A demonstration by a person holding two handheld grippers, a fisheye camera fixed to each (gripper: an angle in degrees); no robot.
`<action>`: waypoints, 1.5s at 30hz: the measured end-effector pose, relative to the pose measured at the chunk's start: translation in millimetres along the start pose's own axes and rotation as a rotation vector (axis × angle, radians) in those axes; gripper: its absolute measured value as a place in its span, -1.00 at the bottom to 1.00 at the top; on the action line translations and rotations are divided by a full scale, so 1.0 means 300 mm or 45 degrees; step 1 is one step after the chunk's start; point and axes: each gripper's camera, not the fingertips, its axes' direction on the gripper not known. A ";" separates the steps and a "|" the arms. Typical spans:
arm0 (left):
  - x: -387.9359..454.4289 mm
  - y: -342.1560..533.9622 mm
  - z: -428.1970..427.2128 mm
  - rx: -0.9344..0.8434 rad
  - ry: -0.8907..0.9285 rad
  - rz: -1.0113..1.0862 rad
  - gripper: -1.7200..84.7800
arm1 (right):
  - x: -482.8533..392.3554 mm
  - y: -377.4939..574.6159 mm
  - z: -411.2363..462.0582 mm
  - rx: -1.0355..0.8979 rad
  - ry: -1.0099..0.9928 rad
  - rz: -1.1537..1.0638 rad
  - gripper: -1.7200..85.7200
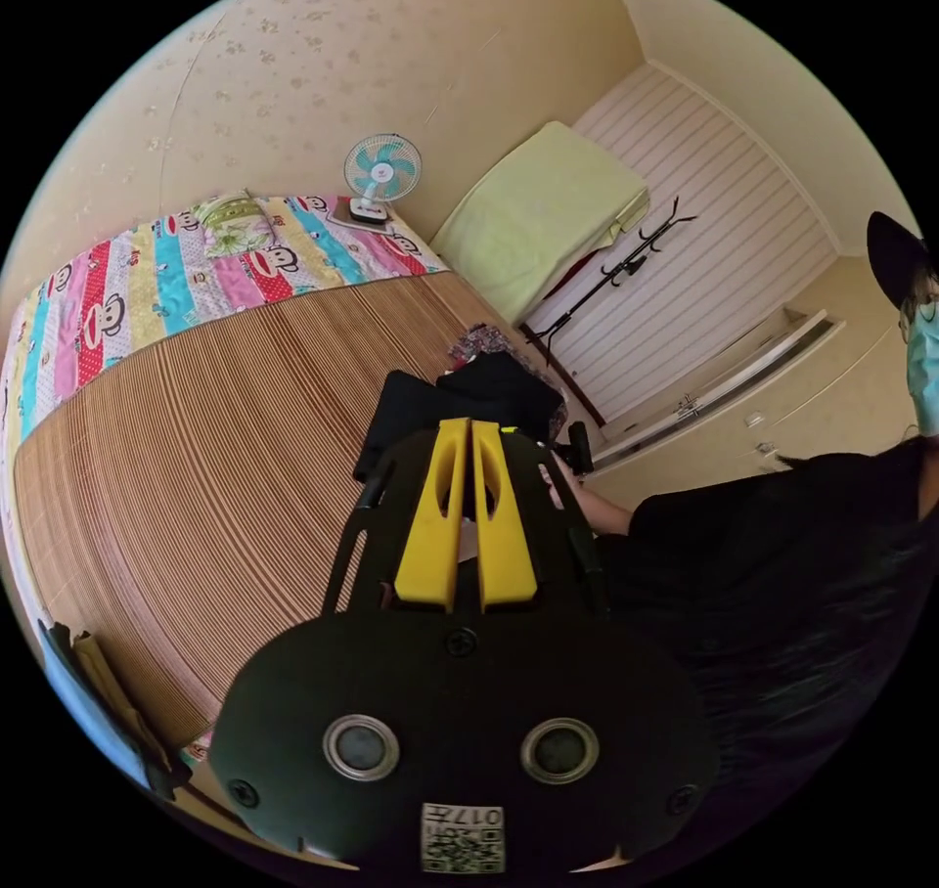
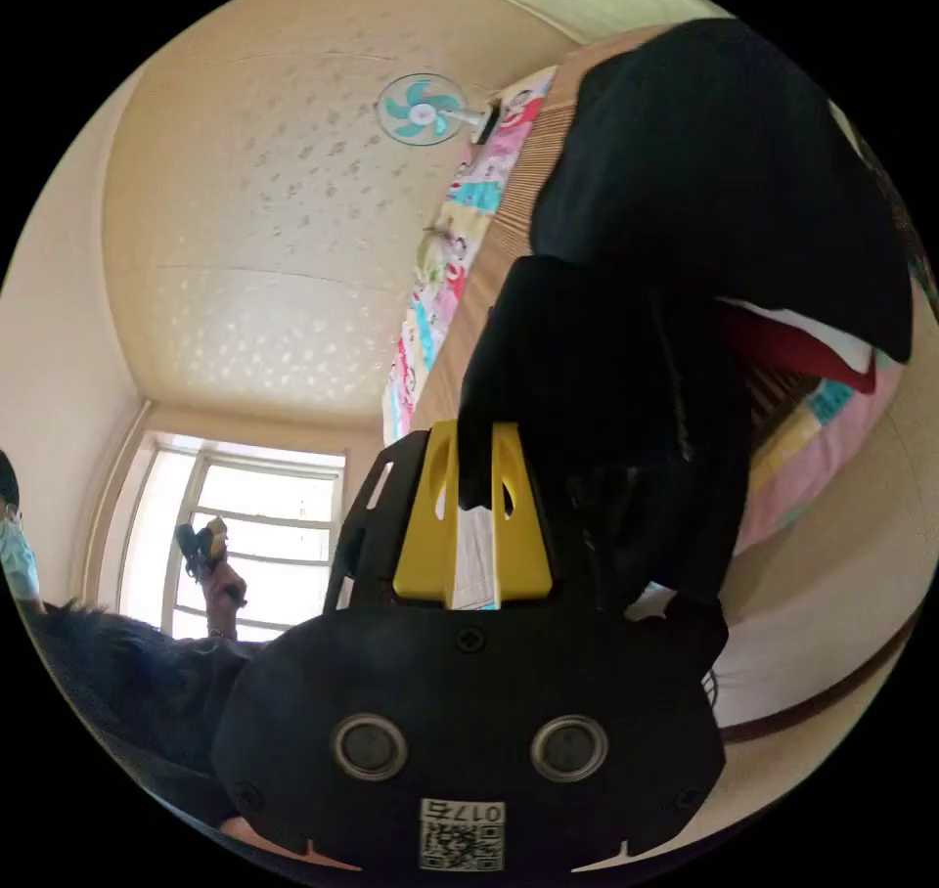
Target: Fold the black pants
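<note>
Left gripper view: the left gripper (image 1: 468,430) hangs above a bamboo mat (image 1: 196,458), its yellow jaws nearly together and gripping nothing visible, while the black pants (image 1: 460,404) lie bunched beyond it. Right gripper view: the right gripper (image 2: 474,438) pinches an edge of the black pants (image 2: 685,243), lifting the cloth off the mat, probably to spread it for folding.

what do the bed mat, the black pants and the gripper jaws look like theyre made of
The mat looks like bamboo or reed: fine parallel tan slats with a slight sheen. The black pants look like soft matte woven fabric, draping in loose folds, exact fibre unclear. The left gripper and right gripper have jaws that look like moulded yellow plastic, smooth with cut-out slots.
</note>
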 end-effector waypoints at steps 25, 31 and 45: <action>-0.063 0.196 0.278 -0.046 0.053 -0.338 -0.91 | 0.215 0.124 -0.206 0.017 0.343 0.630 -0.68; 0.046 0.064 0.499 -0.257 0.151 -0.131 -0.77 | 0.032 -0.010 -0.038 -0.060 0.086 0.351 -0.85; 0.423 -0.112 0.585 -0.303 -0.492 0.490 -0.54 | -1.253 -0.169 0.121 -0.591 -0.372 -0.766 -0.90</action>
